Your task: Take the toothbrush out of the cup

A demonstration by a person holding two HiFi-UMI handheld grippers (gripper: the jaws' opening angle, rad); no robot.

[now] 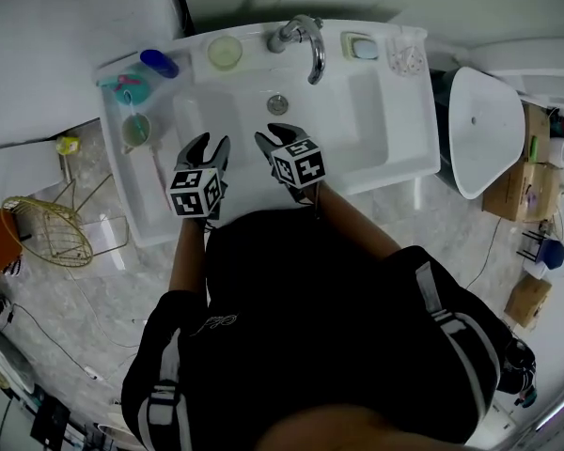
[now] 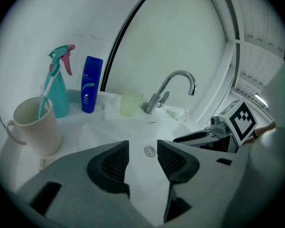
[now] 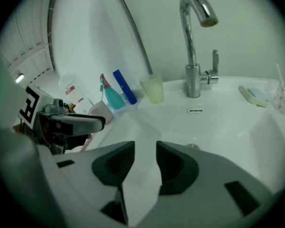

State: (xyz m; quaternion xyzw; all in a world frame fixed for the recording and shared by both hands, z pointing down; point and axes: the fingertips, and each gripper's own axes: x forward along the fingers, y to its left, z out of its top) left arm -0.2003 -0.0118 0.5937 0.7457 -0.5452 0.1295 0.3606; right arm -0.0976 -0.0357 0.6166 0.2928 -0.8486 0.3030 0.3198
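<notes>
A white bathroom sink (image 1: 404,158) sits against a plain wall. On its left counter stands the pale cup (image 2: 35,127), with the toothbrush (image 2: 45,98) leaning inside, upper end clear of the rim. It is probably light, stiff, slick plastic, best pinched on that exposed end. The left claw (image 2: 142,158) and right claw (image 3: 145,161) hover over the basin, both parted and empty, well apart from the cup.
</notes>
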